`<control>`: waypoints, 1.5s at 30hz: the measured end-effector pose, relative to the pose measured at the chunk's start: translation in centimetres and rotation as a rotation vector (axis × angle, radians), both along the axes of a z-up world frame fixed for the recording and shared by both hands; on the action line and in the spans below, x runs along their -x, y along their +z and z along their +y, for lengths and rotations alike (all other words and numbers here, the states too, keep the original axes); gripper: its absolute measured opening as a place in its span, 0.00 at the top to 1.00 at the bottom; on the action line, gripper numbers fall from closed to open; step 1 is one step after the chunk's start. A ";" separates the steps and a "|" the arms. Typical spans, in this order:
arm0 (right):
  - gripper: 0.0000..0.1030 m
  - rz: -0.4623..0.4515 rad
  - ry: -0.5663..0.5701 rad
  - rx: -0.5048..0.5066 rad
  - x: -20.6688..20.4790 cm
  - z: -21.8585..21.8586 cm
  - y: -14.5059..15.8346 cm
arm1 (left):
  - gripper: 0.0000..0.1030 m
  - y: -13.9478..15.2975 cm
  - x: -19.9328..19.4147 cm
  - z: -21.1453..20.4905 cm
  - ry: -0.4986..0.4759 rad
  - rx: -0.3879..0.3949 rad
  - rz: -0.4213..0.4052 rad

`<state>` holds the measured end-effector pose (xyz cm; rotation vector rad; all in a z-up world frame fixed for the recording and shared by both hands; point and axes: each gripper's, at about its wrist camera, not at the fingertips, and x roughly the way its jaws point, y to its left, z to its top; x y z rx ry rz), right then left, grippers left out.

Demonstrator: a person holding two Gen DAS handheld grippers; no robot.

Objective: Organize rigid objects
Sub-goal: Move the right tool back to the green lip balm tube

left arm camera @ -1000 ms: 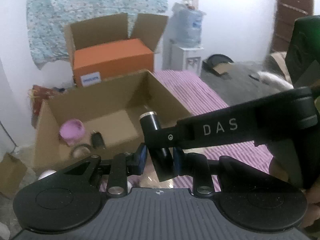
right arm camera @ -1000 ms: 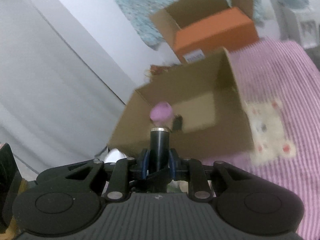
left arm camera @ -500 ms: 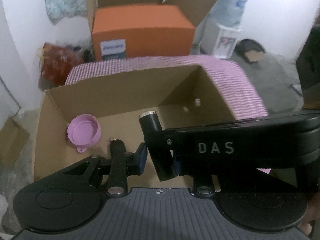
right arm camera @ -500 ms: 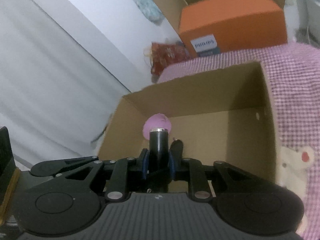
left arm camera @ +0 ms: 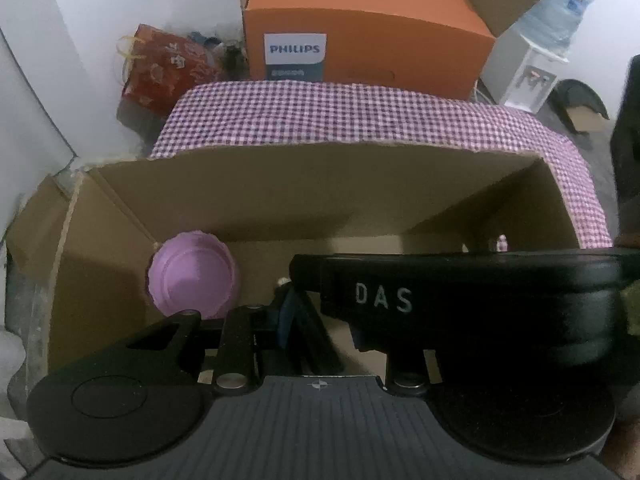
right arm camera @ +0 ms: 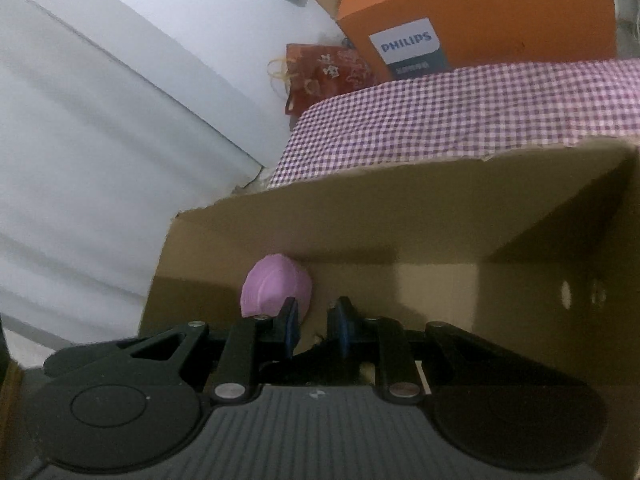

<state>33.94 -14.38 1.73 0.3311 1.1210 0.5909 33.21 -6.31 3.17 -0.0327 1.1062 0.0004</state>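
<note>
An open brown cardboard box [left arm camera: 280, 196] fills both views, also in the right wrist view [right arm camera: 400, 220]. A pink cup [left arm camera: 192, 280] lies at its back left corner, also in the right wrist view [right arm camera: 276, 288]. My right gripper [right arm camera: 313, 326] is inside the box, jaws parted with nothing between the blue pads; a dark object lies below them. My left gripper [left arm camera: 320, 326] is also over the box. The right gripper's black body marked DAS [left arm camera: 460, 300] crosses in front and hides the left gripper's right finger. A dark cylinder [left arm camera: 316, 344] lies at the blue left pad.
An orange Philips box [left arm camera: 360, 32] stands behind, inside a bigger carton. A purple checked cloth [left arm camera: 360, 120] covers the surface beyond the box. A red gift bag [left arm camera: 160, 68] sits at the back left. A white wall and curtain [right arm camera: 100, 140] are on the left.
Both grippers moved forward and down into the cardboard box. The right gripper's jaws opened and the black cylinder dropped from between them. The cylinder's silver-rimmed top no longer shows.
</note>
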 end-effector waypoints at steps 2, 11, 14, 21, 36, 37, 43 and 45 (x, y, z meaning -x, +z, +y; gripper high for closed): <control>0.78 0.004 -0.004 -0.009 0.1 -0.1 -0.2 | 0.72 0.2 0.1 -0.1 -0.004 -0.006 -0.005; 0.77 -0.065 -0.050 -0.058 3.7 -2.6 3.3 | 0.60 2.3 2.8 -1.8 -0.076 0.009 -0.049; 0.77 -0.117 -0.073 -0.086 6.6 -4.0 5.7 | 0.50 3.7 4.9 -2.3 -0.100 0.029 -0.085; 0.50 -0.242 -0.137 -0.109 14.4 -7.6 9.3 | 0.42 6.0 10.9 -2.8 -0.163 0.057 -0.156; 0.43 -0.267 -0.255 -0.120 27.9 -11.3 5.5 | 0.16 5.0 22.8 -3.5 -0.310 0.044 -0.287; 0.42 -0.265 -0.260 -0.120 28.4 -11.4 5.2 | 0.14 4.7 23.3 -3.5 -0.316 0.039 -0.296; 0.42 -0.225 -0.275 -0.101 30.3 -11.7 3.2 | 0.07 1.4 25.2 -3.7 -0.359 0.026 -0.296; 0.42 -0.207 -0.278 -0.092 30.4 -11.7 2.5 | 0.07 0.4 25.7 -3.8 -0.368 0.025 -0.297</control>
